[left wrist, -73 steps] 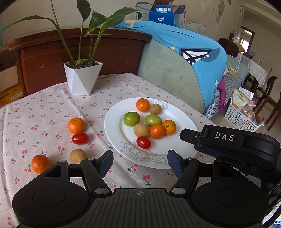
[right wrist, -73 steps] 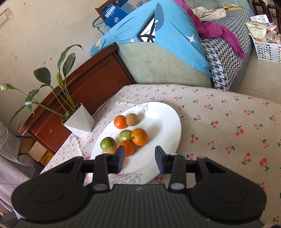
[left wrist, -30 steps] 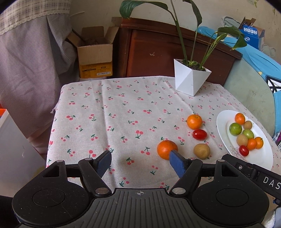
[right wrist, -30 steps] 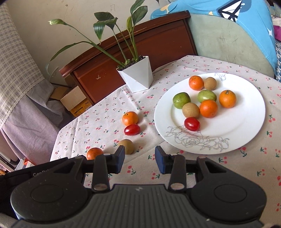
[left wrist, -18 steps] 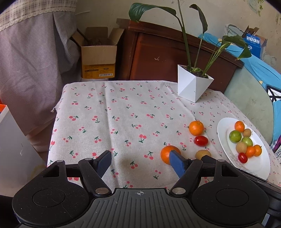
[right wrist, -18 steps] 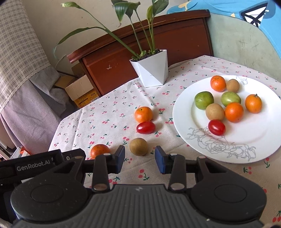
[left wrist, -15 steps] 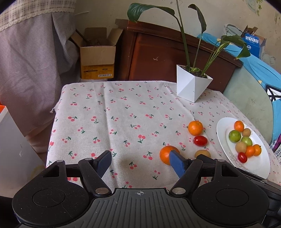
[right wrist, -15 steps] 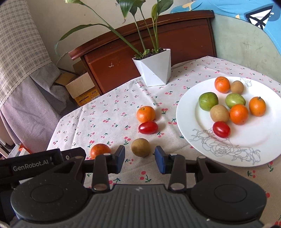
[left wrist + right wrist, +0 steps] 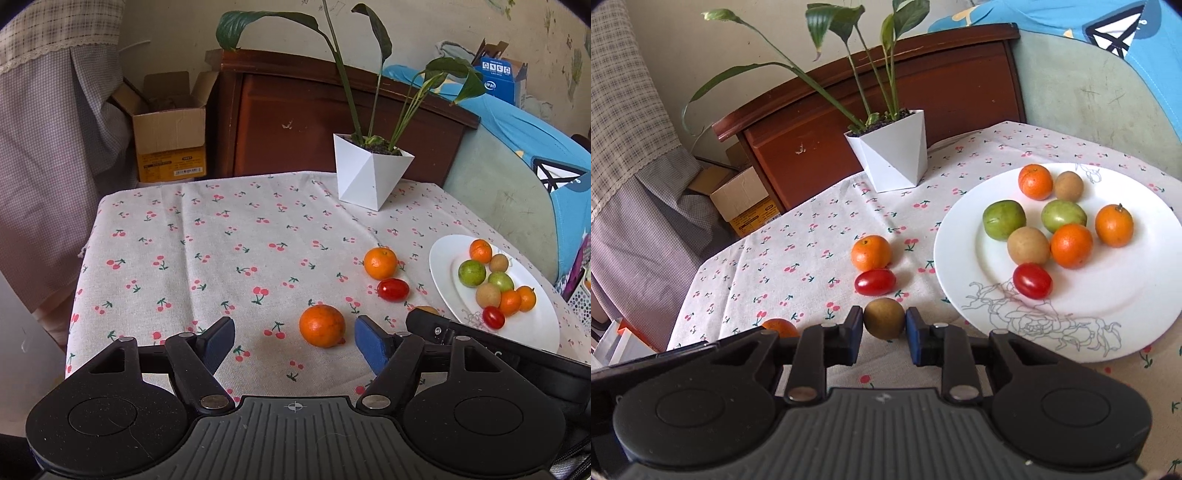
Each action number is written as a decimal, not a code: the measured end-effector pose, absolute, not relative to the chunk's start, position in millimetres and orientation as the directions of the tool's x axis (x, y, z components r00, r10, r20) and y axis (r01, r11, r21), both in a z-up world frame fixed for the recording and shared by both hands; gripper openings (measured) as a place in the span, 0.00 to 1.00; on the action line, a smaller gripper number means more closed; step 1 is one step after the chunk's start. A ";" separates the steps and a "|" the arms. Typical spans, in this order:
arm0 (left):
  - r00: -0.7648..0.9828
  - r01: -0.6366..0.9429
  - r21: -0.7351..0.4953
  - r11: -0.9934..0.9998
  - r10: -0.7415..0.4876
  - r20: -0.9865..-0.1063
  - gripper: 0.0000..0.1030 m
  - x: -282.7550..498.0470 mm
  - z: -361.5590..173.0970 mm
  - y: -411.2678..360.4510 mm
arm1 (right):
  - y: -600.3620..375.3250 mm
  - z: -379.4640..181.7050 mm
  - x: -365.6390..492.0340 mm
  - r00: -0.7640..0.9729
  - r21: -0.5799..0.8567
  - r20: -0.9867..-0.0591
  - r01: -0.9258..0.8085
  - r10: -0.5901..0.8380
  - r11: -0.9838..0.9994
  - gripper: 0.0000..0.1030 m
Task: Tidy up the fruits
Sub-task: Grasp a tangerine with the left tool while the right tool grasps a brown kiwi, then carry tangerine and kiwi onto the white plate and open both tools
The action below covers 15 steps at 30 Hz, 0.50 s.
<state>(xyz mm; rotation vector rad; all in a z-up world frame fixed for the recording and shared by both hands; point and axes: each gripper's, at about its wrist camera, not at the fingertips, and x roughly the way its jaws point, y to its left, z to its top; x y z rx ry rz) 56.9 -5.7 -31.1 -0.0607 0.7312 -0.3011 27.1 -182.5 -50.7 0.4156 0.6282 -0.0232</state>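
Item: white round ceramic plate [image 9: 1108,332], lying at the right of the frame in the right wrist view on the cherry-print cloth tabletop [image 9: 221,240]. We are counting seven fruits already on it: three oranges, two green fruits, two brown round ones, plus one red cherry tomato.

Item: small brown round fruit [image 9: 884,318], sitting low at centre, off the plate. Our right gripper [image 9: 884,334] has just been closing; its fingers [image 9: 855,334] are now pressing on this fruit from both sides, and we are judging it gripped but not yet lifted.

Item: large deep-orange round fruit [image 9: 322,325], lying at lower centre of the left wrist view. Our left gripper [image 9: 294,341] is hanging over it with fingers spread wide, closing slightly, touching nothing.

Items still loose on the cloth: a smaller orange with a green stem end [image 9: 870,253] and a red oval cherry tomato [image 9: 874,282], touching each other, left of the plate.

Item: white faceted pot with a leafy plant [image 9: 890,155], standing behind, not part of the sorting.

Progress: we are judging the job about two-thirds along; four pieces remaining.
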 end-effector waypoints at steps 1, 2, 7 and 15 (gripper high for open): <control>0.702 0.255 -0.158 0.954 -0.295 -0.649 0.68 57.4 -32.2 -8.0 | -184.0 -50.4 26.6 0.812 0.372 -0.575 0.148 0.102 0.916 0.24; 0.701 0.259 -0.157 0.953 -0.297 -0.648 0.68 57.9 -33.0 -9.9 | -184.6 -50.4 26.2 0.812 0.371 -0.575 0.149 0.101 0.916 0.24; 0.701 0.263 -0.156 0.952 -0.300 -0.647 0.64 61.3 -37.0 -16.9 | -187.4 -52.8 25.0 0.807 0.379 -0.582 0.162 0.099 0.911 0.24; 0.692 0.278 -0.152 0.948 -0.308 -0.653 0.50 65.4 -45.1 -24.6 | -190.8 -52.5 22.3 0.808 0.387 -0.582 0.177 0.091 0.905 0.24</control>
